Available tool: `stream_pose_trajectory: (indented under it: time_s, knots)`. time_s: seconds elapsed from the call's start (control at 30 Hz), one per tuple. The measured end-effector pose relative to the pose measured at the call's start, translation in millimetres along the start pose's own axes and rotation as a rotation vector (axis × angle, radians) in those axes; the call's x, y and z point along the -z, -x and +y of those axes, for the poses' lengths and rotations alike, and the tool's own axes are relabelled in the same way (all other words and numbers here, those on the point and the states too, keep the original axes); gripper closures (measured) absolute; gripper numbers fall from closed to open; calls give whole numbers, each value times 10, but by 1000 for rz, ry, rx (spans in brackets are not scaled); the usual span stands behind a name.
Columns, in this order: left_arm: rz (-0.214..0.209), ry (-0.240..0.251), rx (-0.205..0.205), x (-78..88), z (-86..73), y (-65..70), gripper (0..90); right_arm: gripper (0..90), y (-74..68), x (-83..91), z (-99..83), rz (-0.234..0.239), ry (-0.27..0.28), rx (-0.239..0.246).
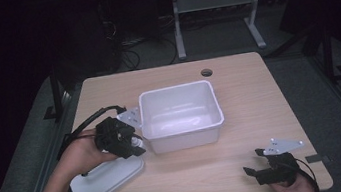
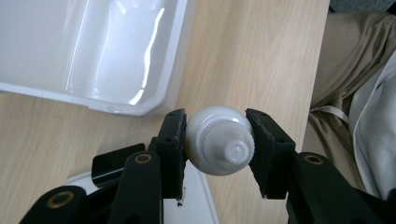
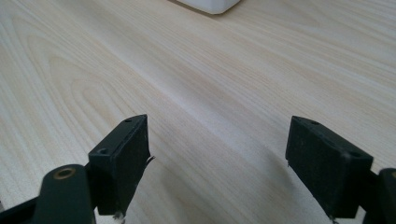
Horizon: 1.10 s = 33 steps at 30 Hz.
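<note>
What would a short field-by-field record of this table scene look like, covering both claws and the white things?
left claw: shut on a small white bottle, cap toward the camera
right claw: open, nothing between the jaws, low over the table
white tub: mid-table, looks empty
white lid: flat on the table, near the front left edge
bottle position: beside the tub's left wall, outside it

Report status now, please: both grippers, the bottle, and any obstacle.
Left gripper shut on white bottle, beside tub. Right gripper open, nothing between jaws. No obstacle seen.

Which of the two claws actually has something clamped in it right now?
The left claw: its pads press on a small white bottle beside the white tub. The right claw stands open over bare table.
</note>
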<state>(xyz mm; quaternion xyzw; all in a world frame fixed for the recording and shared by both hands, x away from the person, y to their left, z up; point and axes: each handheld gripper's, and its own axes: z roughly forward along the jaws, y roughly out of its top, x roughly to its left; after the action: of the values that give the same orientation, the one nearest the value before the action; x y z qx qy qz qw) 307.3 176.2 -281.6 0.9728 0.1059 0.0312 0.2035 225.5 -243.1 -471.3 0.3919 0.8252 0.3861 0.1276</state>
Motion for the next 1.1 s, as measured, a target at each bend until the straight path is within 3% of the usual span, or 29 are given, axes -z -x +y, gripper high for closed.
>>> stream_pose_trajectory:
  time_s: [0.47,1.1]
  knots:
    - [13,21,5,96,201,-229,595,209,15,13,-23,-1,-4,-16]
    - [33,-2,37,-127,367,-578,595,208,48,53,-52,-6,12,-23]
